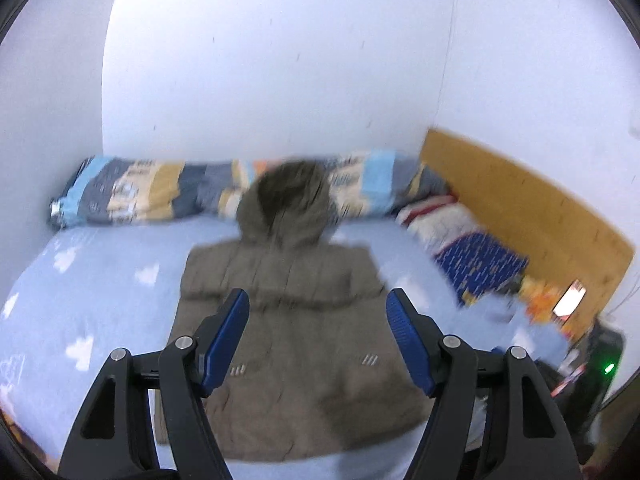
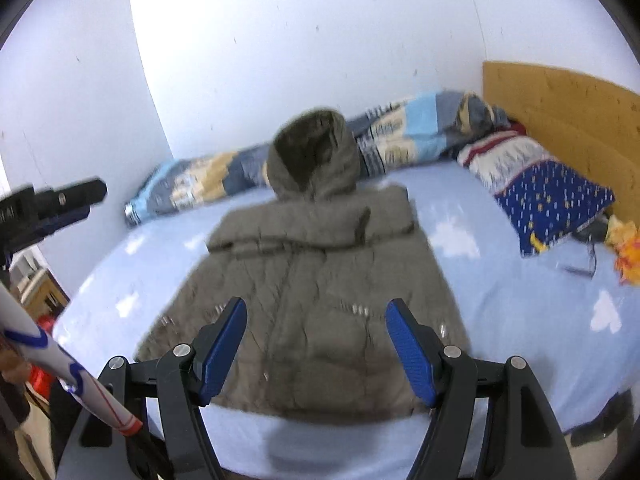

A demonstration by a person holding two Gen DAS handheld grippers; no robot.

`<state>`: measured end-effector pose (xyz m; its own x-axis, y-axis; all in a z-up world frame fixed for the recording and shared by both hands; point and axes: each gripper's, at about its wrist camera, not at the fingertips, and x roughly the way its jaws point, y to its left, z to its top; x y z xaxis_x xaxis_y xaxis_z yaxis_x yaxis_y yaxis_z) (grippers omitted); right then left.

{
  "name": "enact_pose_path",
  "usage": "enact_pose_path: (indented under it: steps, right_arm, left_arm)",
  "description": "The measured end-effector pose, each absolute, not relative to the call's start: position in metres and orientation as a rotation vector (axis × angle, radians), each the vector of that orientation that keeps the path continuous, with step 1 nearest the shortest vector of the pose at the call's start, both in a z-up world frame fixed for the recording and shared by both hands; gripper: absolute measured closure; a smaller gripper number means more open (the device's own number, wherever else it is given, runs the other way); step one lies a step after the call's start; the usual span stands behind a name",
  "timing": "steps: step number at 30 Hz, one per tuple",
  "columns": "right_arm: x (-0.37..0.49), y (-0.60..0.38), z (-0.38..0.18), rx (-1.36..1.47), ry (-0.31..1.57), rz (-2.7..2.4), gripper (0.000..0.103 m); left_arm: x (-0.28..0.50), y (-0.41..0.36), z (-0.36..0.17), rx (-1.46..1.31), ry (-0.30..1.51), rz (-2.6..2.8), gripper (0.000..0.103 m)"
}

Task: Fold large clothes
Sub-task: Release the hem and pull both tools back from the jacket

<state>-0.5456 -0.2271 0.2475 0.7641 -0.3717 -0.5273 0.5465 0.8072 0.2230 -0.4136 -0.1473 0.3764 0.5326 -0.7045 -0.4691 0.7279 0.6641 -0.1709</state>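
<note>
Coat (image 1: 296, 320) olive-brown all over, hood lining darker. Sheet (image 1: 100, 280) pale blue with white cloud shapes. Quilt (image 1: 152, 196) in patches: sky blue, slate grey, mustard, cream. Pillow (image 2: 556, 204) royal blue with small white and yellow flecks; second pillow (image 2: 500, 156) cream with red stripes. Headboard (image 2: 568, 108) honey-yellow wood. Walls (image 1: 280, 60) white. Gripper pads (image 1: 232, 336) blue, frames black. Sleeve (image 2: 60, 364) white with blue and red lines.

White walls (image 1: 280, 60), bed (image 1: 100, 280) in pale blue sheet (cloud print), wooden headboard (image 2: 560, 120), patterned pillows (image 2: 552, 204)
</note>
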Motion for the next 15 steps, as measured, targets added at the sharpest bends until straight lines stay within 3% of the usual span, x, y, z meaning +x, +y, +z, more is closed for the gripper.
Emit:
enact_pose_path:
  steps: [4, 8, 11, 15]
  right_arm:
    - [-0.543, -0.228, 0.294, 0.369, 0.417, -0.477, 0.025]
    - [-0.536, -0.232, 0.335, 0.353, 0.349, -0.449, 0.022]
    - [-0.520, -0.242, 0.348, 0.341, 0.341, -0.439, 0.020]
    - [-0.485, -0.273, 0.331, 0.344, 0.410, -0.457, 0.020]
  left_arm:
    - [-0.402, -0.137, 0.432, -0.043, 0.474, -0.884, 0.030]
    - [-0.381, -0.138, 0.446, -0.042, 0.423, -0.859, 0.024]
    - [-0.346, -0.152, 0.417, -0.011, 0.464, -0.819, 0.024]
    - [-0.282, -0.178, 0.332, 0.071, 0.586, -0.708, 0.024]
